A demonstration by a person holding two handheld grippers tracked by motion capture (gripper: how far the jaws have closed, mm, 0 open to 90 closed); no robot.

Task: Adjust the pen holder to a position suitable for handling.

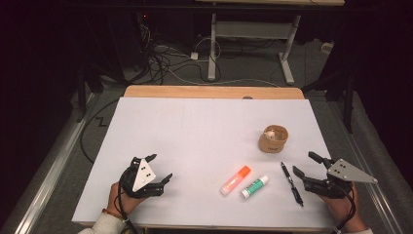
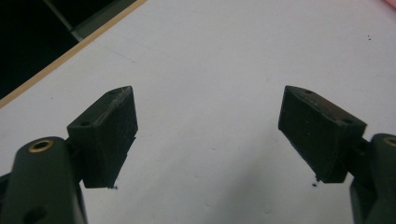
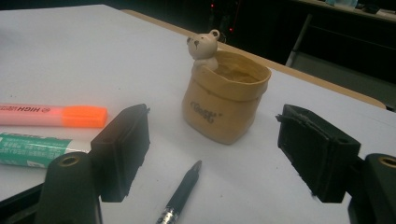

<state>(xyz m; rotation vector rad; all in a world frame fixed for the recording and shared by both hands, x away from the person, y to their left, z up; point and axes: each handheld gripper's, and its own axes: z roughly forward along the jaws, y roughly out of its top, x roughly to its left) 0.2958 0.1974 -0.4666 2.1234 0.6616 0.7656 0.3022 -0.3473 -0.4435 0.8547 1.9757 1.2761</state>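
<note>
On the white table top (image 1: pixel 204 126) lie an orange highlighter (image 1: pixel 235 180), a white and green glue stick (image 1: pixel 254 186) and a black pen (image 1: pixel 291 183), side by side at the near right. Behind them stands a tan sack-shaped cup (image 1: pixel 273 138) with a small bear figure (image 3: pixel 204 44) on its rim. My right gripper (image 1: pixel 307 165) rests open just right of the pen, and in the right gripper view the pen (image 3: pixel 181 193) lies between its jaws, untouched. Over bare table at the near left, my left gripper (image 1: pixel 159 167) is open with nothing between its jaws (image 2: pixel 208 121).
A wooden strip (image 1: pixel 214 91) borders the table's far side. Beyond it are a metal desk frame (image 1: pixel 251 39) and loose cables (image 1: pixel 165 63) on the floor. The room around the table is dark.
</note>
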